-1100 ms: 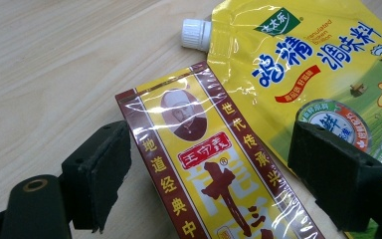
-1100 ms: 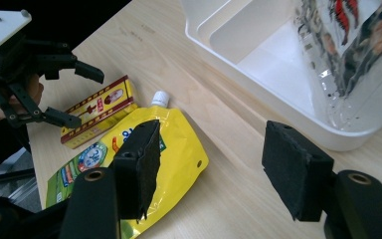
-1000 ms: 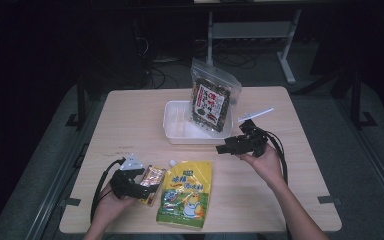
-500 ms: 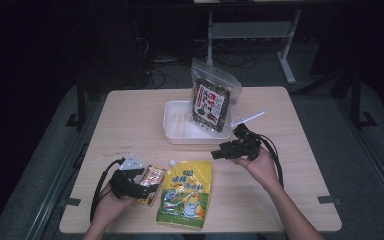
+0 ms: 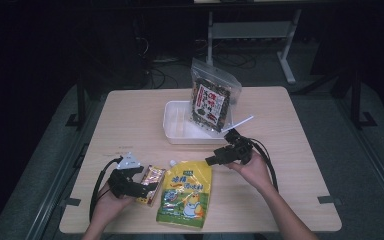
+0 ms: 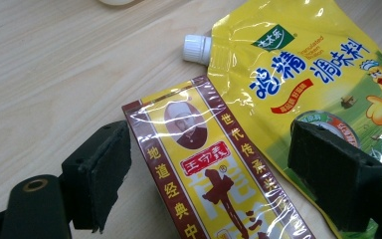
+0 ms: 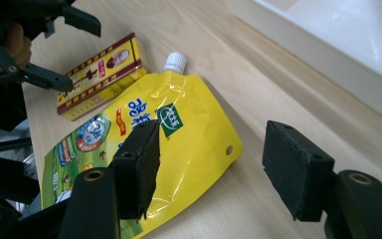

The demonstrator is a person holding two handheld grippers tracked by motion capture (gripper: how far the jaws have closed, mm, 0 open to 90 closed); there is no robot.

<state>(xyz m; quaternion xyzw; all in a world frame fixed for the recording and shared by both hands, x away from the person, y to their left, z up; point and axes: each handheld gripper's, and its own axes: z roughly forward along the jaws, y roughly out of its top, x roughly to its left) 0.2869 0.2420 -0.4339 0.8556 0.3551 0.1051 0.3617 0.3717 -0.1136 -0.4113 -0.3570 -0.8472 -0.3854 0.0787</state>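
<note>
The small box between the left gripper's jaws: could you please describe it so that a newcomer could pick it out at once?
Start at the white tray in the middle of the wooden table and come toward the near left edge, where the left gripper hangs open. The small box lies flat between its jaws, beside the big yellow spouted pouch. Unlike the soft pouch, it is a slim rigid carton, yellow with dark red borders and a portrait.
</note>
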